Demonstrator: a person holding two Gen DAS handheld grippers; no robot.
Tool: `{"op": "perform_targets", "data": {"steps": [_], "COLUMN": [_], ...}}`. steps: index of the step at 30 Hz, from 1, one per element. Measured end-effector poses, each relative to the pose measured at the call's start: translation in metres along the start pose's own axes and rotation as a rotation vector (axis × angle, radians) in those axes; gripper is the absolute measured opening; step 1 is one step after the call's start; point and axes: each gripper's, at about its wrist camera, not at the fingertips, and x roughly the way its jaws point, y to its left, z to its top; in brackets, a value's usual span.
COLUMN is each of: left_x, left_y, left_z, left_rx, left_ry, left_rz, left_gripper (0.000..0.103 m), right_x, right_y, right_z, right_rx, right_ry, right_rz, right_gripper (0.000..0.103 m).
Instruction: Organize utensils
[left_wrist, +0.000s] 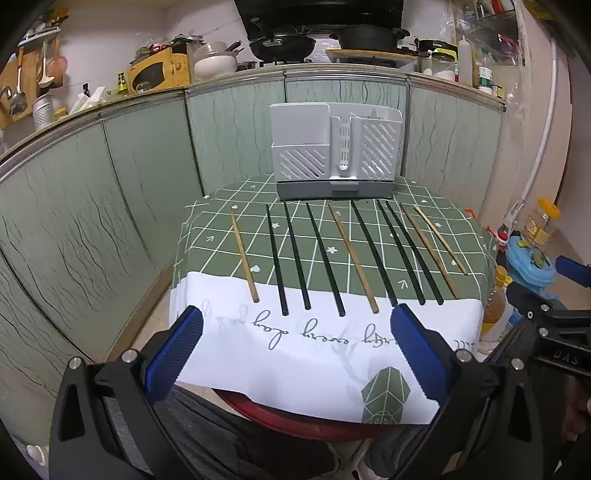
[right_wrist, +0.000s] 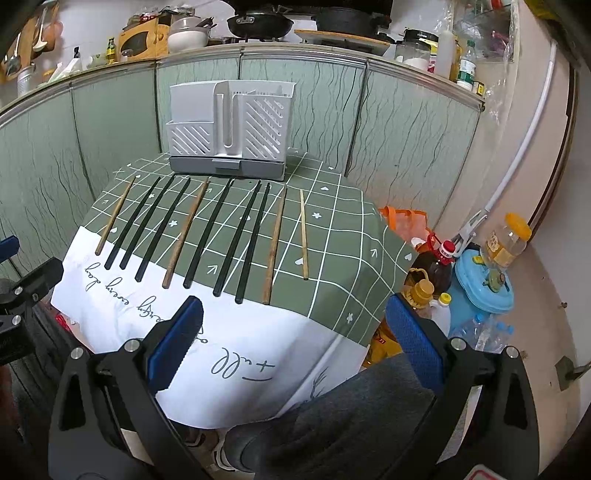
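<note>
left gripper (left_wrist: 295, 347) spread wide, empty, bottom centre | right gripper (right_wrist: 293, 347) likewise released, bottom centre | 10 chopsticks (left_wrist: 325, 258) in a row, mid-frame, on tablecloth (left_wrist: 207, 236) | utensil holder (left_wrist: 334, 151) upper centre | advice: pinch 1 stick near its end, lift level, drop tip-first into a slot

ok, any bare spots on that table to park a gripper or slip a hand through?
Free: the white cloth strip nearest the grippers, and the green corner right of the last wooden chopstick. Crowded: the chopstick row spans mid-table, its far tips close to the utensil holder.
</note>
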Motion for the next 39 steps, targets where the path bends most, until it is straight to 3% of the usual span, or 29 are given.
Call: {"op": "perform_targets", "data": {"steps": [39], "left_x": [0.013], "left_y": [0.012], "left_z": [0.006], "left_rx": [-0.005], "left_ry": [0.017], "left_rz": [0.008], "left_gripper": [0.099], "right_x": [0.019], "right_y": [-0.014], "right_z": [0.002], "right_rx": [0.019], "right_ry": [0.027], "right_rz": [-0.032], "right_gripper": [0.095]}}
